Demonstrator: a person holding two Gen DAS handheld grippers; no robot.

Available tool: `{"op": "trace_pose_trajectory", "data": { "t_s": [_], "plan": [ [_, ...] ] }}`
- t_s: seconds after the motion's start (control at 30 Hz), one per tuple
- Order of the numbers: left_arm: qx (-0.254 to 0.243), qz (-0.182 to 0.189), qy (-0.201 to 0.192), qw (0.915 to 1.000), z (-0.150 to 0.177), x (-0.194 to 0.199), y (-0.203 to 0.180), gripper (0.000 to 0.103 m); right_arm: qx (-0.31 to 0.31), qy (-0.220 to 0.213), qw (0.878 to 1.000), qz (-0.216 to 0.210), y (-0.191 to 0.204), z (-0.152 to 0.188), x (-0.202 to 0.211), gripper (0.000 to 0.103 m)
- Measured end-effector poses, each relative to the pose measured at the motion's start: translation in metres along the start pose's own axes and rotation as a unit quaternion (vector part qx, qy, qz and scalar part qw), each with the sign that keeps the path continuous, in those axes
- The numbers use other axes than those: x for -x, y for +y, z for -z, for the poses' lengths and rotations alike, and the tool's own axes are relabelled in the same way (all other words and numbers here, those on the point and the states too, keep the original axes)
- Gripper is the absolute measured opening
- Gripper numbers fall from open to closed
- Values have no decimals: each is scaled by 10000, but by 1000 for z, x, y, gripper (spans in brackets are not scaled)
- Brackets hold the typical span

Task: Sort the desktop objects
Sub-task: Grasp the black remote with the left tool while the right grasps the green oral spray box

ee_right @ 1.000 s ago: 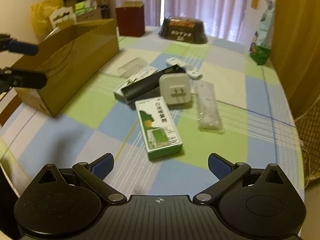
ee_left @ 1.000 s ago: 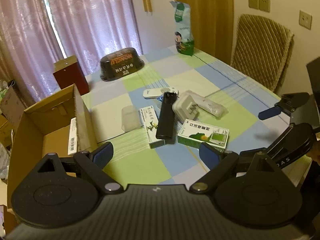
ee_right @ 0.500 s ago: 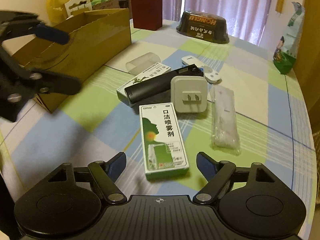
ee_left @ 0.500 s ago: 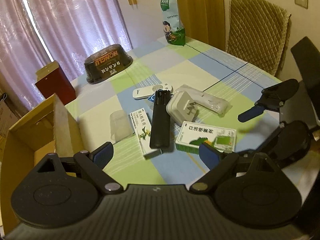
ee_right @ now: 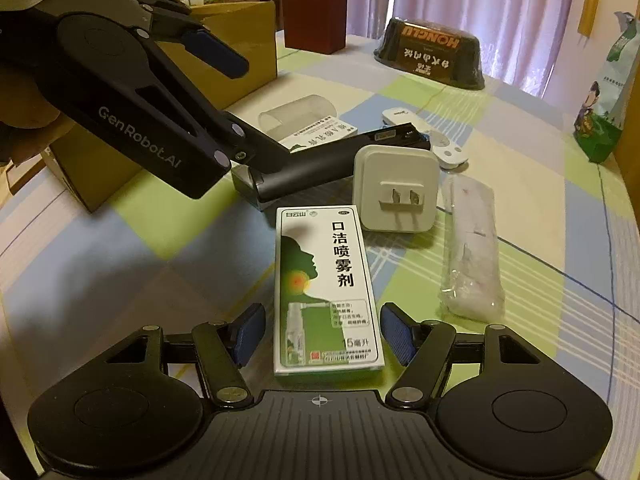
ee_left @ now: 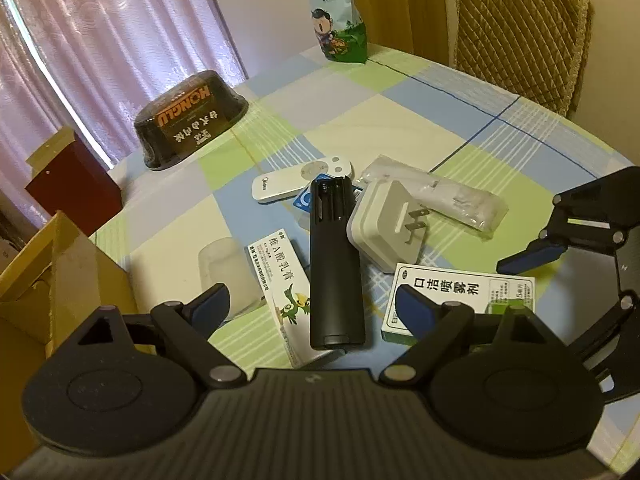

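This is a lived-in home, a dining or sitting room. The desk (ee_left: 400, 120) wears a checked cloth of green, blue and cream. Pink curtains (ee_left: 120, 40) hang over a bright window at 11 o'clock, and a quilted chair back (ee_left: 520, 32) stands at 2 o'clock against a wall with wooden panelling. Household odds lie about: a snack bag (ee_left: 338, 12), an upturned dark food tub (ee_left: 188, 120), a white remote (ee_left: 300, 180), a wall plug (ee_left: 388, 232), medicine boxes (ee_right: 326, 288). A cardboard box (ee_right: 240, 52) sits at the desk's edge.
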State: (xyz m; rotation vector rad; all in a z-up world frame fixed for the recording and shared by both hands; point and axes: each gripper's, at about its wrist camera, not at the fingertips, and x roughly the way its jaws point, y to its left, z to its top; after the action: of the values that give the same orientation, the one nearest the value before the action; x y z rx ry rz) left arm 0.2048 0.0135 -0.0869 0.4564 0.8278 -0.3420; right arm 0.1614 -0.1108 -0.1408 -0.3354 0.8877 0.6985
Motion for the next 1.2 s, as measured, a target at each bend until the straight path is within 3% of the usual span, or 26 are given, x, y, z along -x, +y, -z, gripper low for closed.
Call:
{"op": "trace_pose_trajectory", "data": {
  "t_s": [0.33,0.37,0.4,0.67,1.03,1.2],
  "plan": [
    [-64,181,117,9997,-2,-19,2,83,49,103,9998,-152,-8,-9,-16,67],
    [-63,196,124,9997,-3,-21,3,83,66,123,9998,-170,-7,-9,-17,57],
    [-64,205,132,9997,-3,-23,3,83,87,140,9997,-168,-7,-8,-18,55],
    [-244,284,170,9992,-8,-43,-5,78,-148,128,9998,85,-9,7,-2,55],
    [-474,313,308,9979,-13,-75,-13,62,-492,43,9987,155,-11,17,7,55],
    [-538,268,315,9977,-16,-81,-12,47,-553,16,9984,146,-12,17,7,55]
  ]
}}
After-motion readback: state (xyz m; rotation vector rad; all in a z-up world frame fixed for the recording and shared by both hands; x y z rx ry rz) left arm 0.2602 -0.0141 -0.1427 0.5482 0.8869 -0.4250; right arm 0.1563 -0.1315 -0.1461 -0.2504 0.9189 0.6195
